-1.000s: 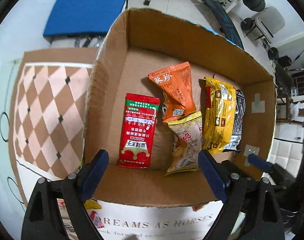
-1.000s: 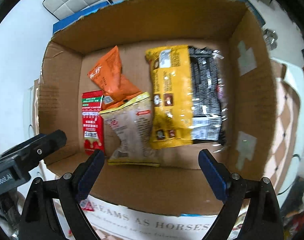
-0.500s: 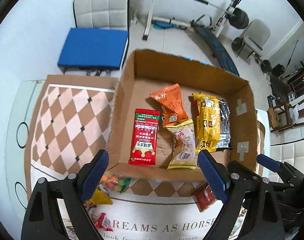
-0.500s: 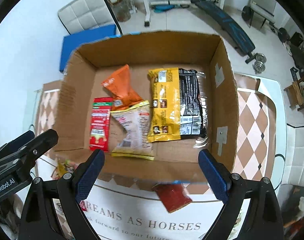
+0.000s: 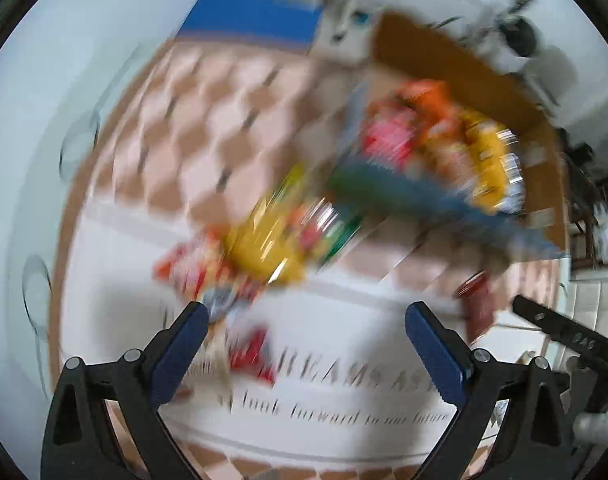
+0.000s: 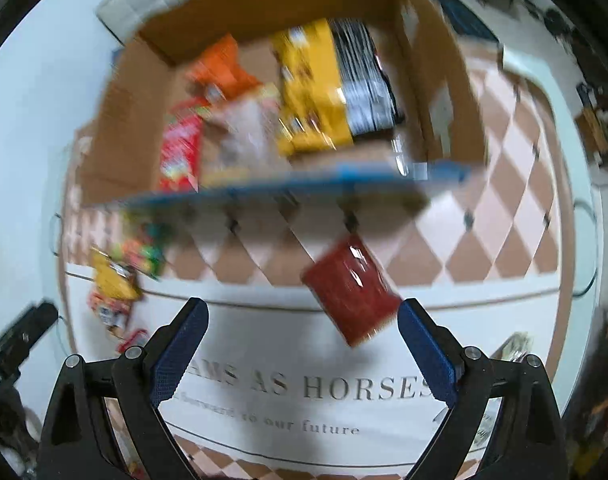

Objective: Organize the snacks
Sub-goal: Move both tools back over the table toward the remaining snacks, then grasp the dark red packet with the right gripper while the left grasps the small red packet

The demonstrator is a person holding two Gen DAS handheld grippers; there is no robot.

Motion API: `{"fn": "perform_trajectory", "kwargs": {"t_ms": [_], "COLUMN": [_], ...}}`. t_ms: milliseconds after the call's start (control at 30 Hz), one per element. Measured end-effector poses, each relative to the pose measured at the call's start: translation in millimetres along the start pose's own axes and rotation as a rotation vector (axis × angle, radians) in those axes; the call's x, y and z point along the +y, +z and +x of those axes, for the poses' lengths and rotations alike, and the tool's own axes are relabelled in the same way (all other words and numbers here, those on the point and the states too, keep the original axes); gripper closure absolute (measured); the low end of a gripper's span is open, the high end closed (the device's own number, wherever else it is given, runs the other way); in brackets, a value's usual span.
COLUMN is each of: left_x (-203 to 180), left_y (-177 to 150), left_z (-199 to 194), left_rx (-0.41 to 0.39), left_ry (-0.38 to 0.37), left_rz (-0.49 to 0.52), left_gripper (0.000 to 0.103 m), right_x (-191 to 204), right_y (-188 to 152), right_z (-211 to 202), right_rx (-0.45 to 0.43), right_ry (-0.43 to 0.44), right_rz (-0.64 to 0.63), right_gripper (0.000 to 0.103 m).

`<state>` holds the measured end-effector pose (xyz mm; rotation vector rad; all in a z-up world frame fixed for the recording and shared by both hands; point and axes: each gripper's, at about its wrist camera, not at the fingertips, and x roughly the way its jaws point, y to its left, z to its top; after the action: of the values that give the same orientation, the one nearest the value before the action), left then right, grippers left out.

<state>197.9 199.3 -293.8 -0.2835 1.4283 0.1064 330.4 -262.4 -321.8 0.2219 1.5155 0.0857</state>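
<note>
Both my grippers point down over the checkered mat (image 6: pixel 504 216); my left gripper (image 5: pixel 304 334) has just been spreading its jaws and now stands as wide as it goes, nothing between the pads; my right gripper (image 6: pixel 301 330) is also wide open and empty, though the dark red snack packet (image 6: pixel 350 292) lies on the mat just ahead of its right-hand finger. The cardboard box (image 6: pixel 436 80) sits beyond, already holding an orange bag (image 6: pixel 223 68), a yellow and black pack (image 6: pixel 328 84), a red sachet (image 6: pixel 179 148) and a pale bag (image 6: pixel 243 132). Loose snacks remain in a blurred heap (image 5: pixel 259 248) in front of my left jaws, a yellow packet on top; I cannot tell the rest apart. These look light, soft and crinkly, with slick film that may slide; I judge the red packet is best pinched across its flat middle or at a sealed edge, gently, so nothing inside is crushed.
</note>
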Motion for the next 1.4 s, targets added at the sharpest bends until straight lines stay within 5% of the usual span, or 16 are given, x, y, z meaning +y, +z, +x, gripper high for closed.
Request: {"fn": "perform_trajectory", "kwargs": {"t_ms": [267,533,567,667,867,1033,1200,1300,1400], "left_x": [38.9,31.0,29.4,25.7,27.6,15.4,-0.4,-5.0,-13.5], "left_y": [-34.2,-40.5,-41.4,-42.8,-37.8,-30.6,-32.8,-33.1,-35.4], "left_z": [77.6,91.2,90.1,88.9,92.1,98.9,113.7,116.3,116.4], "left_rx": [0.167,0.184,0.185,0.185,0.186,0.178,0.218,0.202,0.195], "left_ry": [0.039,0.034,0.022,0.006,0.017,0.047,0.068,0.077,0.071], "left_rz": [-0.081,-0.046,-0.046,-0.048,-0.027,0.047,0.092,0.099,0.112], "left_gripper": [0.002,0.002,0.002,0.002,0.002,0.004,0.055,0.07,0.075], "right_x": [-14.3,-17.0,-17.6,-18.6,-24.8,-39.4,-44.0,-30.6,-20.2], "right_y": [-0.1,4.1,1.2,-10.6,-34.3,-30.0,-18.0,-11.0,-15.3], "right_z": [72.1,109.1,110.0,109.8,112.6,104.7,110.9,116.2,115.2], "right_rx": [0.103,0.129,0.134,0.166,0.262,0.201,0.183,0.169,0.134], "right_ry": [-0.088,-0.22,-0.214,-0.195,-0.007,-0.031,-0.07,-0.127,-0.194], "right_rz": [-0.013,-0.047,-0.038,0.017,0.173,0.187,0.203,0.172,0.117], "right_gripper": [0.005,0.01,0.02,0.03,0.027,0.021,0.019,0.02,0.035]}}
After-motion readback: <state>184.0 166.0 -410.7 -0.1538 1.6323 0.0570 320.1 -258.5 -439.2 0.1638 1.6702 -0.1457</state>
